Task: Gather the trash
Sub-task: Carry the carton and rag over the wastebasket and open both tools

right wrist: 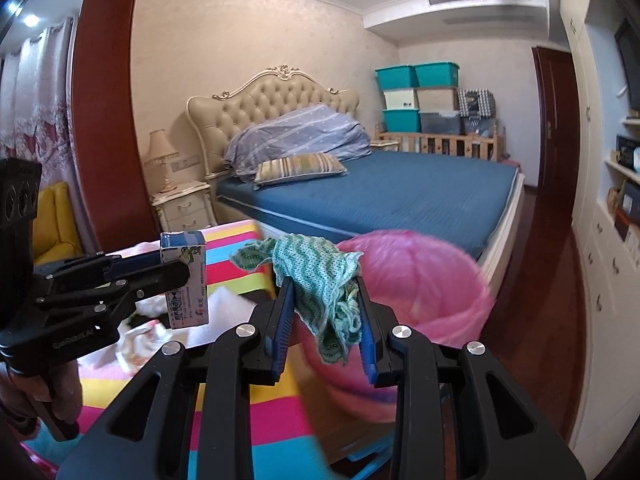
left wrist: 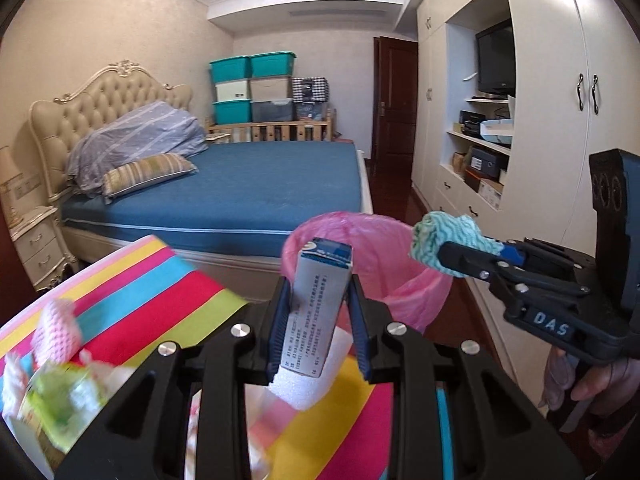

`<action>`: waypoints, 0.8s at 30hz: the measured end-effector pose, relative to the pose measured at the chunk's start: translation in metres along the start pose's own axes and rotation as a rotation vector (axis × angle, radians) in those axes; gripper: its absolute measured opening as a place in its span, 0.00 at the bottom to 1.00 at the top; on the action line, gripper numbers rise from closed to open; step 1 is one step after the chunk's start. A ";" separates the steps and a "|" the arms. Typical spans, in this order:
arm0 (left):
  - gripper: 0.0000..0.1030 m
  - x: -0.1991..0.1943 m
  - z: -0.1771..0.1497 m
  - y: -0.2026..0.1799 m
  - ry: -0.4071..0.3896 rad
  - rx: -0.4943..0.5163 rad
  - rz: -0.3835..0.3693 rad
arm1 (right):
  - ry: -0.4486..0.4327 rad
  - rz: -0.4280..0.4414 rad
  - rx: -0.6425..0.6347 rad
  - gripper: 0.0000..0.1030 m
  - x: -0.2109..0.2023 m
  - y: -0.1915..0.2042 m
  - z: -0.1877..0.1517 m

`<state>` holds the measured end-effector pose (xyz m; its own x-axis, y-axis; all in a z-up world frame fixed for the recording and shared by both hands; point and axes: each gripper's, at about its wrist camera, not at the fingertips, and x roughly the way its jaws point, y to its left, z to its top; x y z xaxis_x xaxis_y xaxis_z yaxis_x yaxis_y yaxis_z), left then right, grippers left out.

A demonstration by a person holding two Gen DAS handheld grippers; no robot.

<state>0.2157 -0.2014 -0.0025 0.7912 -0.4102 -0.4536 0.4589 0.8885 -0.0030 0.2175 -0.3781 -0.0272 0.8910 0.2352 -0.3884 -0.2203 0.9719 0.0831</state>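
Note:
My left gripper (left wrist: 318,292) is shut on a small grey and blue carton (left wrist: 316,304), held upright over the striped table, just before the pink-lined bin (left wrist: 384,256). The carton also shows in the right wrist view (right wrist: 186,280). My right gripper (right wrist: 325,300) is shut on a crumpled green patterned cloth (right wrist: 320,280), held near the bin's rim (right wrist: 420,280). The cloth also shows in the left wrist view (left wrist: 444,240), right of the bin. More trash lies on the table: pink foam net (left wrist: 56,328), a green wrapper (left wrist: 60,400), white foam (left wrist: 316,380).
The table has a bright striped cloth (left wrist: 160,292). Beyond stands a bed with a blue cover (left wrist: 260,188). A white wardrobe (left wrist: 552,100) runs along the right. A nightstand (left wrist: 40,248) stands on the left. The floor is dark red wood (right wrist: 532,280).

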 end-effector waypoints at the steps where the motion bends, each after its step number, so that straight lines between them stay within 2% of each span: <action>1: 0.28 0.007 0.005 -0.003 0.001 0.003 -0.012 | 0.001 -0.004 0.000 0.29 0.002 -0.005 0.002; 7: 0.28 0.051 0.033 -0.013 0.013 -0.005 -0.082 | 0.024 -0.019 0.041 0.30 0.029 -0.052 0.018; 11: 0.27 0.075 0.047 -0.014 0.015 -0.018 -0.103 | 0.039 -0.040 0.037 0.30 0.049 -0.072 0.024; 18: 0.29 0.116 0.066 -0.013 0.039 -0.059 -0.134 | 0.060 -0.018 0.068 0.32 0.082 -0.098 0.027; 20: 0.44 0.131 0.068 -0.011 0.066 -0.074 -0.132 | 0.061 -0.027 0.081 0.43 0.091 -0.106 0.028; 21: 0.60 0.135 0.068 -0.010 0.073 -0.082 -0.128 | 0.064 -0.033 0.091 0.56 0.094 -0.110 0.027; 22: 0.63 0.139 0.068 -0.008 0.077 -0.093 -0.122 | 0.066 -0.026 0.100 0.60 0.097 -0.115 0.027; 24: 0.63 0.141 0.067 -0.006 0.084 -0.091 -0.099 | 0.072 -0.035 0.101 0.60 0.100 -0.119 0.026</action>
<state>0.3515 -0.2786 -0.0073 0.7053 -0.4815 -0.5203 0.4914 0.8611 -0.1308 0.3430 -0.4698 -0.0521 0.8656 0.2035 -0.4576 -0.1453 0.9765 0.1594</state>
